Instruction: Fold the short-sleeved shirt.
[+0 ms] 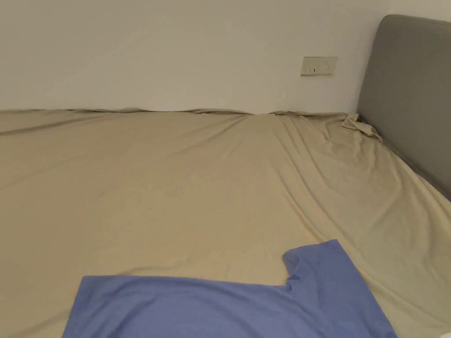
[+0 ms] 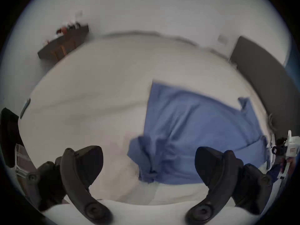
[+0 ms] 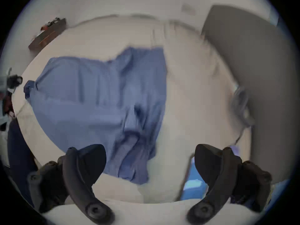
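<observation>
A blue short-sleeved shirt [image 1: 229, 308] lies spread on the bed [image 1: 176, 189], near the bed's front edge and toward the headboard [image 1: 409, 97] side, with one sleeve pointing toward the far wall. The bed carries a tan sheet with creases running toward the far corner by the headboard.

The left tongs [image 2: 148, 165] hang over the front edge of the bed with their jaws wide apart and nothing between them; the bunched hem corner of the shirt lies just beyond them. The right tongs [image 3: 150, 162] likewise stand wide apart and empty above the rumpled collar end of the shirt, which is creased and folded there. Both gripper views are blurred. A dark wooden shelf [image 2: 63, 45] stands against the wall beyond the bed's far corner.
</observation>
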